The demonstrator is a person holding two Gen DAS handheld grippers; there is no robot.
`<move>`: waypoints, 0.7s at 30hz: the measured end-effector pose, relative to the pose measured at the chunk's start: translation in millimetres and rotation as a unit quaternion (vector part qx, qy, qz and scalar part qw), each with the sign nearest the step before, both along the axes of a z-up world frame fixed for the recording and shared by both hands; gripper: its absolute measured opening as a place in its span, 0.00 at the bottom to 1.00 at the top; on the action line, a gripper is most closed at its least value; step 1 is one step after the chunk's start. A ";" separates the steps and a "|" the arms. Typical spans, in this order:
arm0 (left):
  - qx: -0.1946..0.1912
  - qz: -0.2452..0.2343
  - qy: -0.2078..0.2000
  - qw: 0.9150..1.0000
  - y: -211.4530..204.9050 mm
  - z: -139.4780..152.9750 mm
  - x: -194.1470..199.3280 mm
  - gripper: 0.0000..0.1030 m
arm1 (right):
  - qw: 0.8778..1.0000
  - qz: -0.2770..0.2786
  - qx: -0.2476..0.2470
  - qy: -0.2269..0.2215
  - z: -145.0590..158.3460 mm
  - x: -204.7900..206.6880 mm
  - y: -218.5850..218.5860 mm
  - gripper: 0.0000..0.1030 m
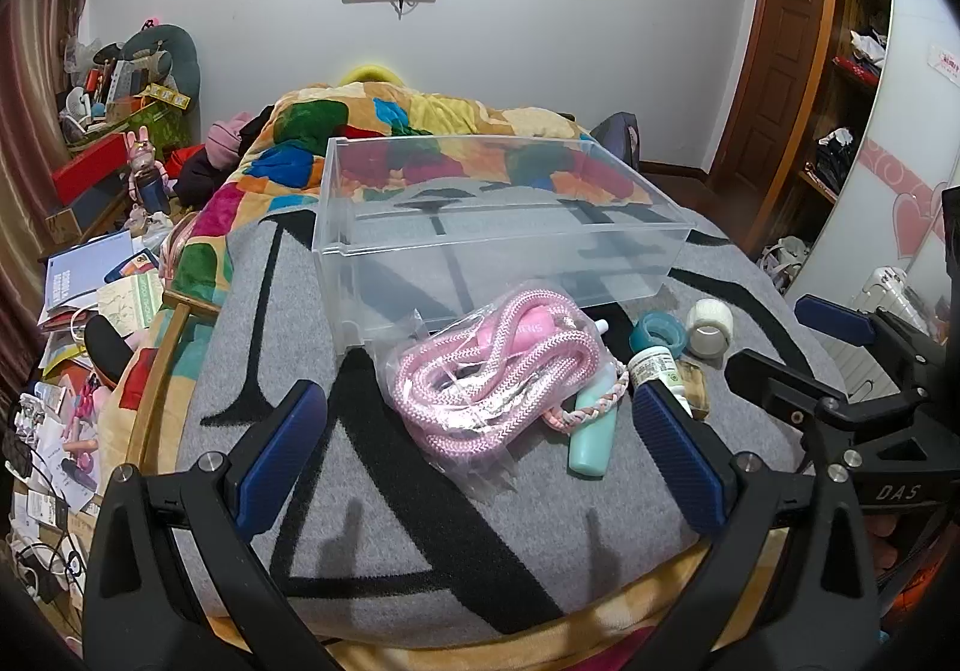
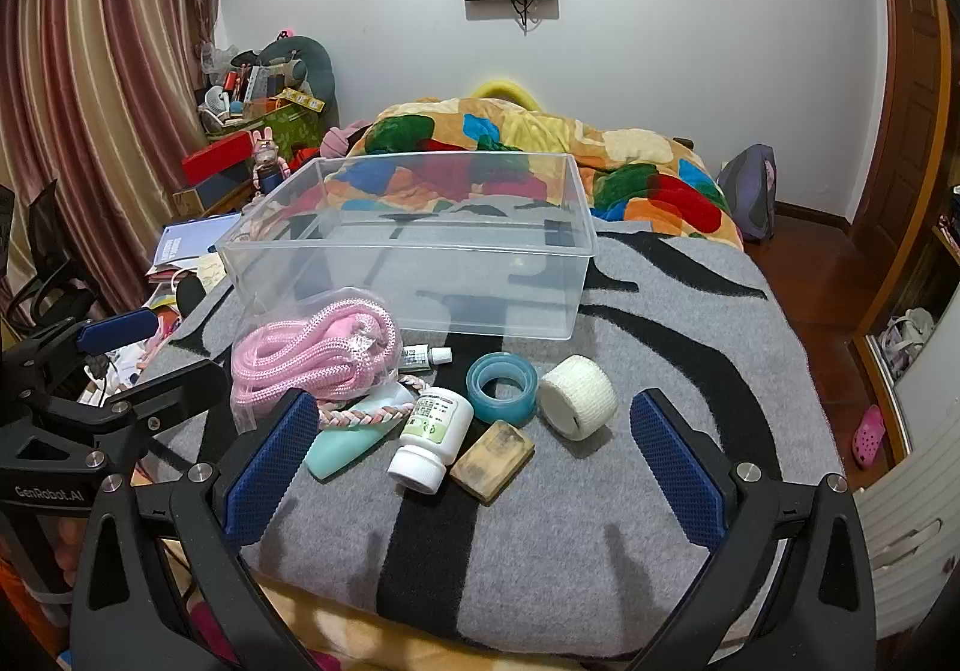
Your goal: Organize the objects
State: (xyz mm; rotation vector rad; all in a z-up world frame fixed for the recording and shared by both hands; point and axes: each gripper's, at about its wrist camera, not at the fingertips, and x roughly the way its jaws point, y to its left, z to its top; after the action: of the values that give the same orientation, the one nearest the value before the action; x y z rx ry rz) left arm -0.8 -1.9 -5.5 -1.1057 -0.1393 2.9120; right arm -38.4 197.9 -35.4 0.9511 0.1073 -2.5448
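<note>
An empty clear plastic box (image 1: 480, 227) (image 2: 414, 245) stands on the grey and black blanket (image 1: 420, 521) (image 2: 600, 521). In front of it lie a bagged pink rope (image 1: 492, 377) (image 2: 312, 353), a mint tube (image 1: 594, 431) (image 2: 342, 446), a braided band (image 2: 366, 419), a white pill bottle (image 2: 429, 437), a blue tape roll (image 2: 501, 386), a white gauze roll (image 2: 577, 398), a tan block (image 2: 492, 460) and a small tube (image 2: 426, 358). My left gripper (image 1: 480, 449) is open, just short of the rope bag. My right gripper (image 2: 474, 467) is open, near the bottle and block.
A colourful quilt (image 1: 360, 131) lies behind the box. Cluttered papers and boxes (image 1: 90, 281) fill the floor at the left. A wardrobe (image 1: 852, 71) and wooden door stand at the right. Each gripper shows at the edge of the other's view.
</note>
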 end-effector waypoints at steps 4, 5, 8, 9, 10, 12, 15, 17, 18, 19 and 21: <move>0.000 0.000 0.000 1.000 0.1 -0.2 0.0 1.00 | 1.000 0.001 0.001 0.001 -0.2 0.9 -0.8 1.00; 0.000 0.000 0.000 1.000 0.2 -0.2 0.0 1.00 | 1.000 0.001 0.001 0.001 -0.2 1.1 -0.8 1.00; 0.000 0.000 0.000 1.000 0.0 -0.1 0.1 1.00 | 1.000 0.002 0.001 0.000 -0.3 1.4 -0.8 1.00; 0.000 0.000 0.000 1.000 0.1 -0.1 0.0 1.00 | 1.000 0.002 0.001 0.000 -0.2 1.2 -0.7 1.00; 0.000 0.000 0.000 1.000 0.3 -0.1 -0.1 1.00 | 1.000 0.002 0.001 0.000 -0.2 1.3 -0.8 1.00; 0.000 0.000 0.000 1.000 0.4 -0.1 -0.3 1.00 | 1.000 0.001 0.001 0.001 -0.1 1.0 -1.1 1.00; 0.000 0.000 0.000 1.000 0.5 -0.1 -0.3 1.00 | 1.000 0.002 0.001 0.000 -0.3 0.7 -1.9 1.00; 0.000 -0.001 -0.001 1.000 0.7 -0.6 -0.4 1.00 | 1.000 0.003 0.001 -0.001 -0.3 0.7 -2.1 1.00; 0.000 -0.001 -0.002 1.000 0.8 -0.7 -0.3 1.00 | 1.000 0.003 0.001 -0.001 -0.2 0.6 -2.2 1.00; 0.000 -0.001 -0.002 1.000 1.0 -0.6 -0.1 1.00 | 1.000 0.003 0.001 -0.001 -0.2 0.6 -2.2 1.00; 0.000 -0.002 -0.003 1.000 1.7 -1.7 -0.2 1.00 | 1.000 0.003 0.001 -0.001 -0.2 0.5 -2.3 1.00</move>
State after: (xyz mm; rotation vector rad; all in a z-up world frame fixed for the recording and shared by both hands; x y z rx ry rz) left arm -1.0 -0.2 -7.2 -1.1148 -0.1376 2.9057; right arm -37.8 195.6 -35.5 0.9526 0.1122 -2.5397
